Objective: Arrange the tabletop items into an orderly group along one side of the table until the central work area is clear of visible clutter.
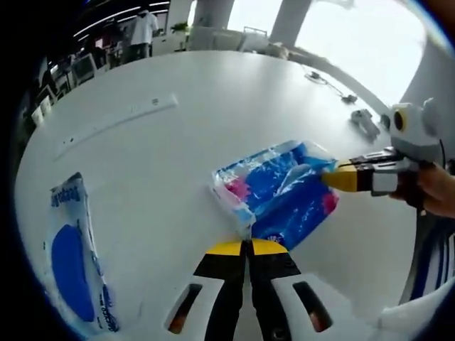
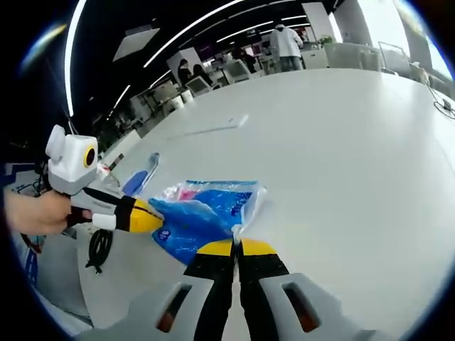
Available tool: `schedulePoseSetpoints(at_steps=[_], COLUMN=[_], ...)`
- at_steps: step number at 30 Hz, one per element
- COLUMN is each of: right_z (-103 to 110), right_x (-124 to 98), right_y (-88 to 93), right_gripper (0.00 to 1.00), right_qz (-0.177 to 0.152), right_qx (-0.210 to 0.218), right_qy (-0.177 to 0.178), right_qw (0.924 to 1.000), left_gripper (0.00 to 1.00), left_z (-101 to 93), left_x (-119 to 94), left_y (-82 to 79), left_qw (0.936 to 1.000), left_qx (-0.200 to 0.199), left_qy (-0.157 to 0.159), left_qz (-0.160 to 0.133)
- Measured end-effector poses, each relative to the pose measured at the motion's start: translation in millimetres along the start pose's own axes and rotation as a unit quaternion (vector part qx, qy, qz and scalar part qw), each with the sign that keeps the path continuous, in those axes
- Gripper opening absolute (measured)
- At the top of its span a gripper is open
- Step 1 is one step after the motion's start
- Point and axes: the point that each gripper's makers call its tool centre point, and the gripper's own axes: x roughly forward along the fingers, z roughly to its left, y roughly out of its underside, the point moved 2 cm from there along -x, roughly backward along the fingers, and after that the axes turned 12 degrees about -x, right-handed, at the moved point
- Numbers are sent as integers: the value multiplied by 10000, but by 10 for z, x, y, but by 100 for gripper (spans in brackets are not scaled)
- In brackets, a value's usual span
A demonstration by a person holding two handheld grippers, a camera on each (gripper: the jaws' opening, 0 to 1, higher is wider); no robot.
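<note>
A: Left gripper (image 1: 247, 245), seen from its own view, has its jaws pressed together on the near corner of the blue pack (image 1: 281, 190), pinching the film there.

B: And the right gripper (image 1: 334, 177) in that view?

A: It comes in from the right, yellow tips closed on the pack's far edge. So the pack lies straight ahead of the left jaws, long axis slanting up to the right, slung between both grippers over the table (image 1: 213, 106). A second blue bag (image 1: 75, 263) lies well apart, low left. A white strip (image 1: 117, 122) lies further off.

B: Now the right gripper view.

A: Right gripper (image 2: 236, 245) is closed on the pack's (image 2: 206, 206) near corner too. The left gripper (image 2: 153, 222) enters from the left, a hand (image 2: 35, 212) behind it, clamped on the opposite end.

B: Which is nearer, then?

A: Neither; each has an end. I judge the next carry depends on both moving together along the pack's long axis, toward the table's (image 2: 341, 128) edge.
</note>
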Motion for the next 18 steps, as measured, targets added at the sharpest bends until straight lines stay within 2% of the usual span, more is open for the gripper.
schedulePoseSetpoints(at_steps=[6, 18], right_z=[2, -7], right_x=[38, 57], right_y=[55, 51], right_gripper=[0, 0], right_qz=[77, 115], right_qx=[-47, -115], right_qy=[5, -18], right_qw=[10000, 9999], left_gripper=[0, 0], left_z=[31, 45], left_x=[21, 43], left_y=[2, 0], left_qw=[10000, 9999], left_qx=[-8, -141], left_qy=[-32, -46], left_qz=[-7, -72])
